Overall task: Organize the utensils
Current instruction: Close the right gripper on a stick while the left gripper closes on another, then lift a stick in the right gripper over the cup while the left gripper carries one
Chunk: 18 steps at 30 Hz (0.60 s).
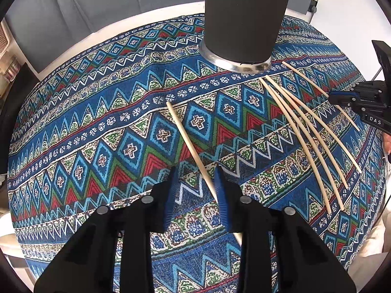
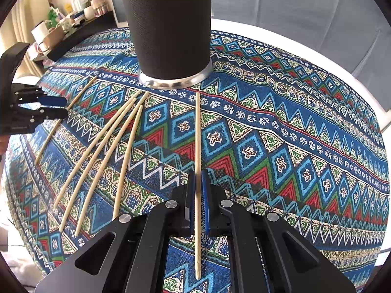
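Several pale wooden chopsticks lie on a blue patterned tablecloth point(image 1: 97, 131) before a tall dark cup with a steel base point(image 1: 242, 19), also in the right wrist view point(image 2: 168, 26). My left gripper point(image 1: 195, 183) is open over the cloth, a single chopstick point(image 1: 188, 144) lying against its right finger point(image 1: 221, 195). My right gripper point(image 2: 198, 183) has its jaws narrowly apart around another chopstick point(image 2: 198, 146), which lies on the cloth between the pads. The right gripper also shows in the left wrist view point(image 1: 342, 97) and the left gripper in the right wrist view point(image 2: 56, 107).
A fan of several chopsticks point(image 2: 105, 151) lies between the two grippers, also in the left wrist view point(image 1: 312, 131). A shelf with cups and jars point(image 2: 61, 24) stands beyond the table's far left. The white table edge point(image 2: 305, 46) curves behind the cup.
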Each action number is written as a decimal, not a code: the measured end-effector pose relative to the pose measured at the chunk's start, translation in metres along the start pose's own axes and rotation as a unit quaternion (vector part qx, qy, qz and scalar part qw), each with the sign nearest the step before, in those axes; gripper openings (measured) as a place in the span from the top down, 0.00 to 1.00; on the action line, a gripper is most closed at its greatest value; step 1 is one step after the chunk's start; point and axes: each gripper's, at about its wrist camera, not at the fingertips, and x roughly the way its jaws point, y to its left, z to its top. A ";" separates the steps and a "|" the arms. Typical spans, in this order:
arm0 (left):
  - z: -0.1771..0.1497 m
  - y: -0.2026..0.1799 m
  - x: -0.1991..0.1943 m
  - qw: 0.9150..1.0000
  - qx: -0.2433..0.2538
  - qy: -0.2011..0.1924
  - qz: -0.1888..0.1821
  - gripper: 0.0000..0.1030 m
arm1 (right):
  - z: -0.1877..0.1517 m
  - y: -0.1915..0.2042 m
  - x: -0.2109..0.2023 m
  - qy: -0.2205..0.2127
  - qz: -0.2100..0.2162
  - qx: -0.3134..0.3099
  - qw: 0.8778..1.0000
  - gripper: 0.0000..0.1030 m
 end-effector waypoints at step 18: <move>-0.031 0.056 -0.020 0.996 -0.081 -0.006 0.029 0.95 | -0.035 -0.057 -0.021 -0.017 -0.005 0.083 0.996 0.96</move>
